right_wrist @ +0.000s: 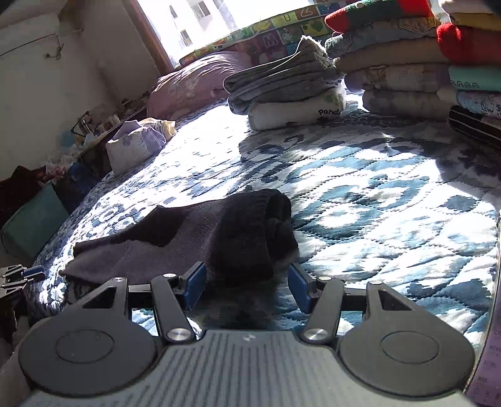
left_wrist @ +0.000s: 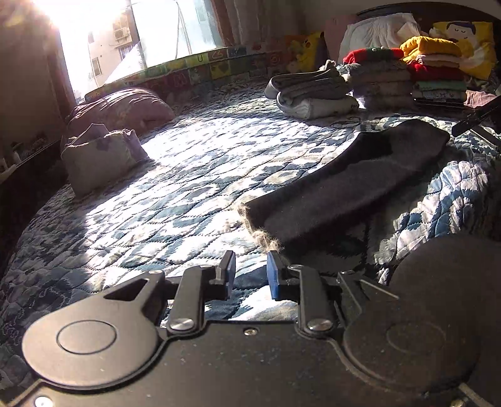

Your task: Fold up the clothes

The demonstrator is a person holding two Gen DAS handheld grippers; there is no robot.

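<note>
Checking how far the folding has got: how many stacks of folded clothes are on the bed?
3, all at the bed's far end: a low grey-and-white stack, a taller middle stack with a red-green top, and a colourful stack topped in yellow. More may be hidden behind.

Sunlight pours through a window onto a bed covered in a blue-and-white quilted bedspread. A purple pillow lies near the sill, with a smaller patterned cushion just in front of it. A colourful alphabet play mat stands along the far edge of the bed. Yellow cartoon cushions lean by the headboard. A cluttered side shelf sits beside the bed.
</note>
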